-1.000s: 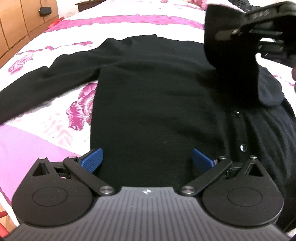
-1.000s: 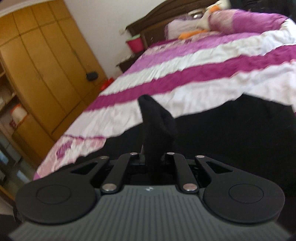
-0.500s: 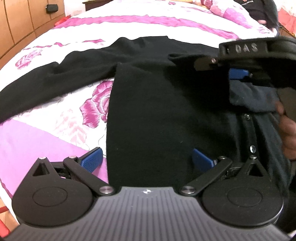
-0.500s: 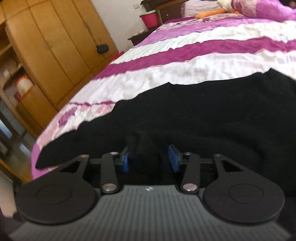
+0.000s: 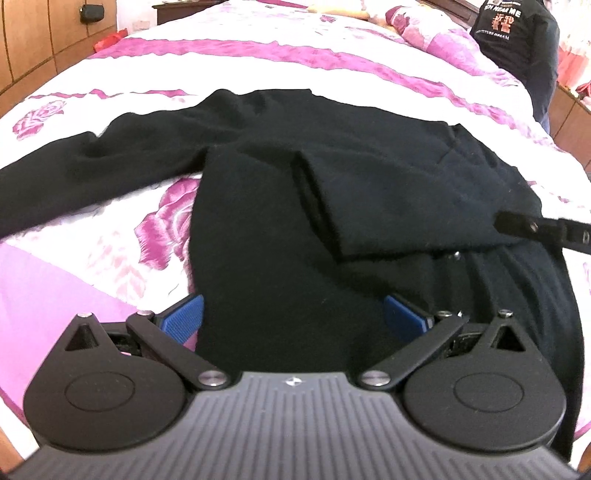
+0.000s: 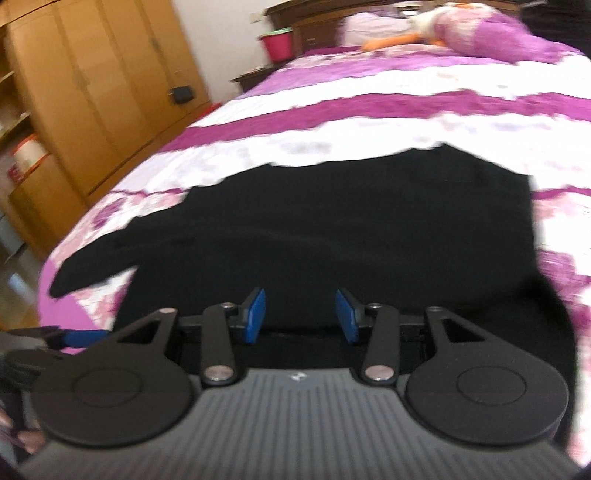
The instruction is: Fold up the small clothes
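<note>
A black buttoned cardigan [image 5: 277, 221] lies flat on the bed's pink-and-white floral cover [image 5: 92, 258]. One sleeve [image 5: 388, 206] is folded across the chest; the other sleeve [image 5: 74, 173] stretches out to the left. My left gripper [image 5: 293, 317] is open over the cardigan's near hem, its blue pads wide apart and holding nothing. My right gripper [image 6: 301, 314] is open above the cardigan [image 6: 332, 229] with nothing between its pads. In the left wrist view one of its black fingers [image 5: 535, 229] shows at the right edge, just beyond the folded sleeve.
A wooden wardrobe [image 6: 92, 92] stands along the bed's left side. A pink bucket [image 6: 279, 44] sits on a nightstand by the headboard, near pillows [image 6: 480, 33]. A dark printed T-shirt [image 5: 517, 33] lies at the far right. A person's fingertips [image 6: 22, 446] show at the lower left.
My right gripper carried the sleeve over the cardigan's body, opened and let it go, then drew back to the right. The sleeve now lies folded across the chest. My left gripper stayed open.
</note>
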`<state>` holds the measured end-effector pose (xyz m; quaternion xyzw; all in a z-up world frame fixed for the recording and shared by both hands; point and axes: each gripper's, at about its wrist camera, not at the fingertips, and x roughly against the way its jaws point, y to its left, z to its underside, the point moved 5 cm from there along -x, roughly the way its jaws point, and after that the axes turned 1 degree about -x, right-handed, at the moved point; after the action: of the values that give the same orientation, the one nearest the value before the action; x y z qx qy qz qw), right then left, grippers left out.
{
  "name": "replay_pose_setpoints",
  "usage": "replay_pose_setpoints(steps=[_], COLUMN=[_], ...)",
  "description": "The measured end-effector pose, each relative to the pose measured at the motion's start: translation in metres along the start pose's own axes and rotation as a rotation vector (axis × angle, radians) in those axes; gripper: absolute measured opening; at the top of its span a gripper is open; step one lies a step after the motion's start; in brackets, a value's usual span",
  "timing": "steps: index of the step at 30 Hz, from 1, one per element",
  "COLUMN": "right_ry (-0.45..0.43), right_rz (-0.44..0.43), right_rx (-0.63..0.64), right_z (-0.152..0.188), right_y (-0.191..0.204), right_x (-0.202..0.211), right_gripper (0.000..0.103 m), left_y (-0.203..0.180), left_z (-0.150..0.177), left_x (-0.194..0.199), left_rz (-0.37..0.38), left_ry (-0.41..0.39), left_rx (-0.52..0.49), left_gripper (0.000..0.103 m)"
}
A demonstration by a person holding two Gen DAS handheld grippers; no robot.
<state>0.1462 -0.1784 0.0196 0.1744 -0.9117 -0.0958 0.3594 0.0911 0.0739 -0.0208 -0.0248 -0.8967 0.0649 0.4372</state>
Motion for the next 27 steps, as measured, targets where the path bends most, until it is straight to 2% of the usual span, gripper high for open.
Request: replay_pose_setpoints(steps=[3,8,12,15,18,22,25,27], right_ry=[0.015,0.051,0.073,0.127,0.181,0.232,0.276,0.303], right_rz=[0.066,0.105,0.164,0.167,0.170,0.185,0.207,0.197], right_rx=[-0.025,-0.037,-0.066,-0.084,-0.120,-0.135,-0.133,-0.138], right_z=[0.000,-0.009,-0.027,-0.036,-0.046,-0.059,-0.064,-0.066], right_y=[-0.029,-0.062,-0.088,-0.105,-0.120,-0.130,-0.136,-0.137], right_x=[0.005,0.003,-0.005,-0.015,-0.028,-0.042,-0.053,-0.060], right_gripper=[0.045,0.045,0.045,0.045,0.044,0.045,0.055,0.055], left_y=[-0.005,-0.010,-0.008,-0.008,-0.010,-0.017,-0.021,-0.023], left_z=[-0.013,-0.044,-0.067,-0.082,-0.090,-0.098,-0.101,-0.103], left_x=[-0.004,-0.027,-0.045,-0.059,-0.073,-0.090,-0.100,-0.105], left_rz=[-0.001,-0.018,-0.006,-0.018,-0.044,-0.081,-0.079,-0.069], left_ry=[-0.022,-0.018,-0.013,-0.011,0.026,0.058,0.081,0.093], left_rx=[-0.020,-0.070,-0.043,-0.036,-0.049,-0.104,-0.120,-0.123], left_gripper=[0.103,0.103,0.103,0.103,0.103,0.103,0.103,0.103])
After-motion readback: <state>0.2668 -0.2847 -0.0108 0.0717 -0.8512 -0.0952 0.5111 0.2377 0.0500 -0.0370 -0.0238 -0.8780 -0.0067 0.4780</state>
